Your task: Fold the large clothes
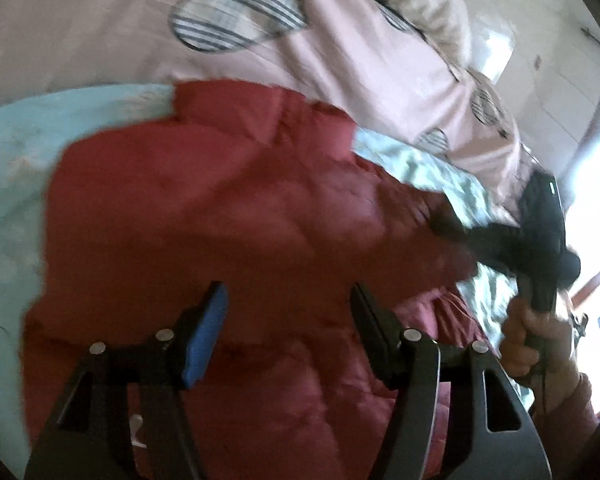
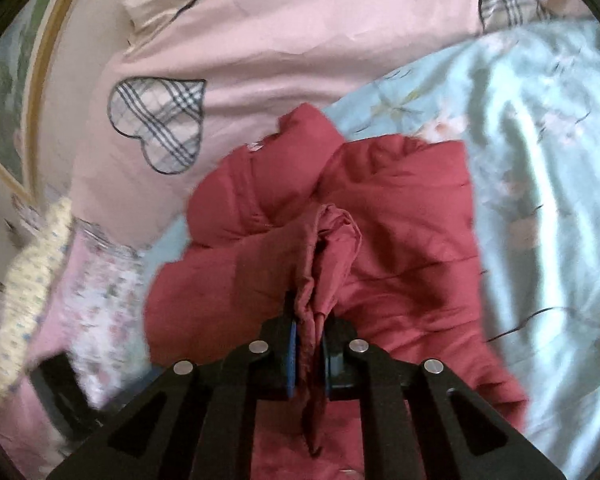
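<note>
Pale-blue sheet (image 2: pixel 540 200) under rumpled red jacket (image 2: pixel 400 216)

**Red padded jacket lies bunched on the bed**

The red jacket (image 1: pixel 228 216) is a large, puffy, quilted garment in a dull crimson. It lies in a loose heap on the light blue floral sheet (image 2: pixel 540 184), its far edge close to the pink quilt (image 2: pixel 300 40) with plaid hearts. In the right wrist view the jacket (image 2: pixel 400 216) is folded over itself in several thick rolls, with 1 rounded lump rising at its far end. A thin gathered strip of its fabric stands up from the heap toward the camera, creased and twisted. The left wrist view is blurred, so seams and fastenings cannot be made out.
</note>
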Demonstrator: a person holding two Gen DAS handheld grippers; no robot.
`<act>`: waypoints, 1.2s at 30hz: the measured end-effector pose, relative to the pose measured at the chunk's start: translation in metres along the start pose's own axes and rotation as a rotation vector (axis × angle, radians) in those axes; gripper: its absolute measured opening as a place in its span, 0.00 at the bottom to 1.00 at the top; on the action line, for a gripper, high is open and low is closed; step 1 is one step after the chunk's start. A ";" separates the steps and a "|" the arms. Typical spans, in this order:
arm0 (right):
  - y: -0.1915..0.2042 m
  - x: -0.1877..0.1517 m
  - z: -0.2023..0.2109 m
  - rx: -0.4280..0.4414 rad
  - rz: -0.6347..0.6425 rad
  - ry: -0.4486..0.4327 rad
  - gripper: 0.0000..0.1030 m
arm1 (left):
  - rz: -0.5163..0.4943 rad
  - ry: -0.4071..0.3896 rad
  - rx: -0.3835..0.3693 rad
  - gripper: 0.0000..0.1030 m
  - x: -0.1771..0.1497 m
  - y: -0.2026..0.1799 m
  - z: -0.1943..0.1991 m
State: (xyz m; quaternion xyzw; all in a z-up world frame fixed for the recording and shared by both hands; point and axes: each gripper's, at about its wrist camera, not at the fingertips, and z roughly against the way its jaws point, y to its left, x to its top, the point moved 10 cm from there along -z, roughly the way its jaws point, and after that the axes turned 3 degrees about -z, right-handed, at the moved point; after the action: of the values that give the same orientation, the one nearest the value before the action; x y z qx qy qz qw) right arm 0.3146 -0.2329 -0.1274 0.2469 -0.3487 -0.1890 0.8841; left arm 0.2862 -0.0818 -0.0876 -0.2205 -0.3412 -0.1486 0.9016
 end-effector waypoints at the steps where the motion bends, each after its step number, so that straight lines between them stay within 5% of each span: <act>1: -0.005 -0.002 -0.002 -0.024 0.014 0.001 0.08 | 0.010 -0.008 0.020 0.61 0.005 0.010 0.002; 6: -0.017 -0.011 -0.014 -0.097 0.073 0.007 0.08 | 0.047 -0.031 0.107 0.61 0.027 0.056 -0.002; 10: -0.018 -0.015 -0.020 -0.151 0.123 0.003 0.11 | 0.051 0.035 0.126 0.61 0.024 0.078 -0.030; 13: -0.020 -0.012 -0.013 -0.175 0.111 -0.012 0.25 | 0.032 0.093 0.147 0.60 0.013 0.086 -0.051; 19: 0.010 0.005 0.047 -0.227 0.194 -0.238 0.34 | 0.011 0.087 0.185 0.60 0.005 0.088 -0.056; 21: 0.033 -0.002 0.040 -0.188 0.254 -0.213 0.47 | 0.007 0.085 0.199 0.60 0.004 0.087 -0.056; 27: 0.039 -0.052 -0.042 -0.253 0.383 0.067 0.54 | -0.016 0.084 0.238 0.60 0.003 0.087 -0.057; 36: -0.004 -0.038 -0.035 -0.271 0.279 0.027 0.51 | -0.046 0.087 0.240 0.60 -0.005 0.094 -0.031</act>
State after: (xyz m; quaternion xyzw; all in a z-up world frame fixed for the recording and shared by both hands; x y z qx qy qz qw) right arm 0.3129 -0.2061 -0.1722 0.0776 -0.3391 -0.1065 0.9315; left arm 0.3389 -0.0161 -0.1393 -0.0964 -0.3218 -0.1365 0.9319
